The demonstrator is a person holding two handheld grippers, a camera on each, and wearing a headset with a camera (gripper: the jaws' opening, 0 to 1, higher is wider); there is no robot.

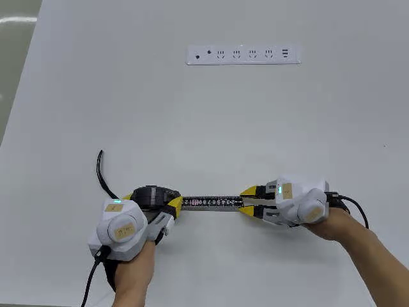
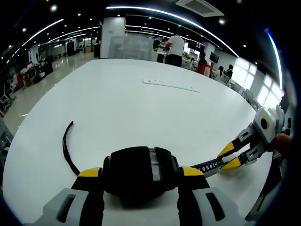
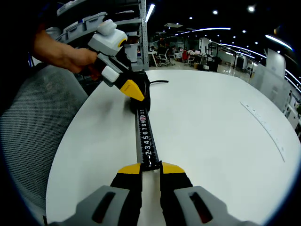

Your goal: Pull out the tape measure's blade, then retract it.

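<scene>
Showing the tape measure (image 1: pixel 153 196) near the near edge of the white table (image 1: pixel 192 115), left of centre; its black case is clamped by the left gripper (image 2: pixel 140 175), whose jaws are spread wide and closed against the case's two sides. A short length of blade (image 3: pixel 145 136) is drawn out to the right, numerals upward, running low along the table; whether it touches the surface cannot be told. The blade's free end is pinched by the right gripper (image 3: pixel 150 168), whose jaws are almost fully closed on it. A black strap (image 1: pixel 101 169) trails from the case toward the far left; a white power strip (image 1: pixel 243 54) lies well apart at the far side.

The pull-out is judged to be only partly made. The chief hazard is judged to be loss of the thin blade end from the right jaws; if the pinch is eased or the pull is angled off the blade's line, the spring would be expected to whip the blade back uncontrolled. A second hazard lies at the case; its rounded sides could be rotated or squeezed out of the left jaws if the pull is not kept in line with the case's mouth. The blade could be kinked if its end is lifted or twisted.
</scene>
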